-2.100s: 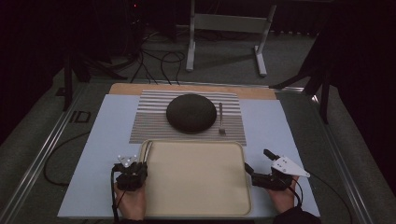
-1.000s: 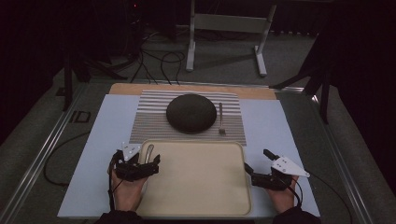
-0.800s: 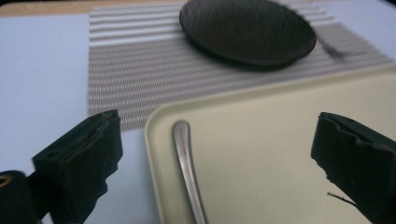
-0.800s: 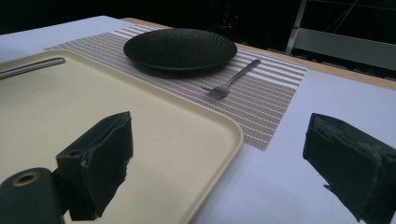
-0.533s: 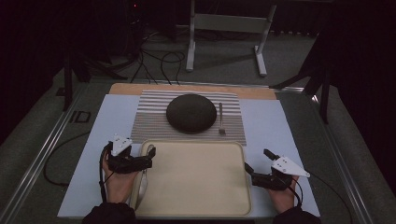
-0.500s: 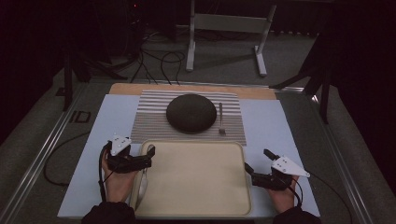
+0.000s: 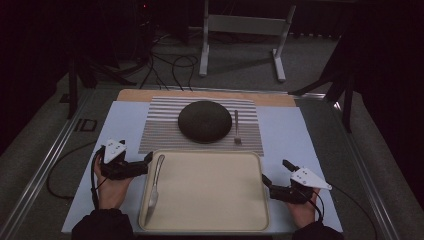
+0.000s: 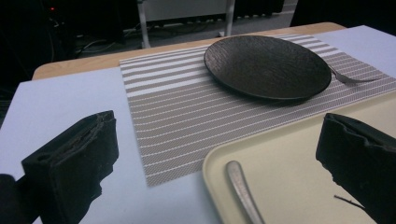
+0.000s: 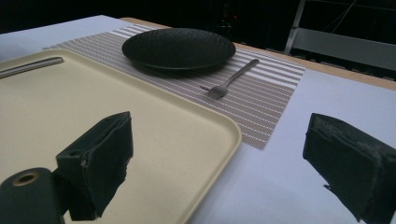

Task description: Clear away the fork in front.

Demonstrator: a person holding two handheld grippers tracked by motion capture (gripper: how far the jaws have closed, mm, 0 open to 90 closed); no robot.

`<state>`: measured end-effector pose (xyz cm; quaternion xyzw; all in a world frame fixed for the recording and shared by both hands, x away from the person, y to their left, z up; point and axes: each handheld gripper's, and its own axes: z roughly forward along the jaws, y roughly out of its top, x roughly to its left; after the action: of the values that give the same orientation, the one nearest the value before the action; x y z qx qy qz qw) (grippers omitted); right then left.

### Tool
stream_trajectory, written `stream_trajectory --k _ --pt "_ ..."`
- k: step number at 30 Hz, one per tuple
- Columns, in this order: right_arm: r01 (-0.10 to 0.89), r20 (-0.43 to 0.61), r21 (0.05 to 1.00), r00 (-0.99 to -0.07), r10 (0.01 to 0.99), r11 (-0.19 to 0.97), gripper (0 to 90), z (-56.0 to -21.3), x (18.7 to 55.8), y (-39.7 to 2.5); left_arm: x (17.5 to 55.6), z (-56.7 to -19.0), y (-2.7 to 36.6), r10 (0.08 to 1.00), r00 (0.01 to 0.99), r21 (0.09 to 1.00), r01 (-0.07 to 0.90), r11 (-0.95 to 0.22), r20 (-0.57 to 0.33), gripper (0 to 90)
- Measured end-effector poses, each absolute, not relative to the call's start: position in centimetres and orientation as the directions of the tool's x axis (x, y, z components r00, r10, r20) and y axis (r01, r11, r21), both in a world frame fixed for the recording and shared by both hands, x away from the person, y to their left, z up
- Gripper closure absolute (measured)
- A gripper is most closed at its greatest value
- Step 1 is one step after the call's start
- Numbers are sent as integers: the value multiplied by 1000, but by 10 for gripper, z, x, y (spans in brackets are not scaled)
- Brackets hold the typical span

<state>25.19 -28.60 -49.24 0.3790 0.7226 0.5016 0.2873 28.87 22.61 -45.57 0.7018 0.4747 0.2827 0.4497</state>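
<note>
Pale blue table (image 7: 300, 135) under striped placemat (image 7: 160, 127) and cream tray (image 7: 210, 192).

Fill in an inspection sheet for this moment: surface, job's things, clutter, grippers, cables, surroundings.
Surface: pale blue table cover with a striped placemat at the far side.
Job's things: cream tray at the near edge; a knife lies inside along its left rim.
Clutter: black plate on the placemat, fork lying right of it.
Grippers: left gripper open at the tray's left rim beside the knife; right gripper open at the tray's right rim; both hold nothing.
Cables: one trails from each gripper; more lie on the floor beyond.
Surroundings: dark room, grey metal stand behind the table.
</note>
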Motion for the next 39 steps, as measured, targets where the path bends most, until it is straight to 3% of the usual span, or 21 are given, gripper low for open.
stream_trajectory --k 20,25,39 --pt "268 0 948 -538 843 171 85 -483 252 -289 289 -475 245 914 404 915 382 -132 -37 0" --pt "307 -30 927 -516 856 217 85 -474 258 -282 287 -478 252 920 389 924 369 -105 -51 0" --pt "387 4 897 -492 871 215 84 -451 282 -277 284 -484 251 927 375 919 372 -127 -23 0"
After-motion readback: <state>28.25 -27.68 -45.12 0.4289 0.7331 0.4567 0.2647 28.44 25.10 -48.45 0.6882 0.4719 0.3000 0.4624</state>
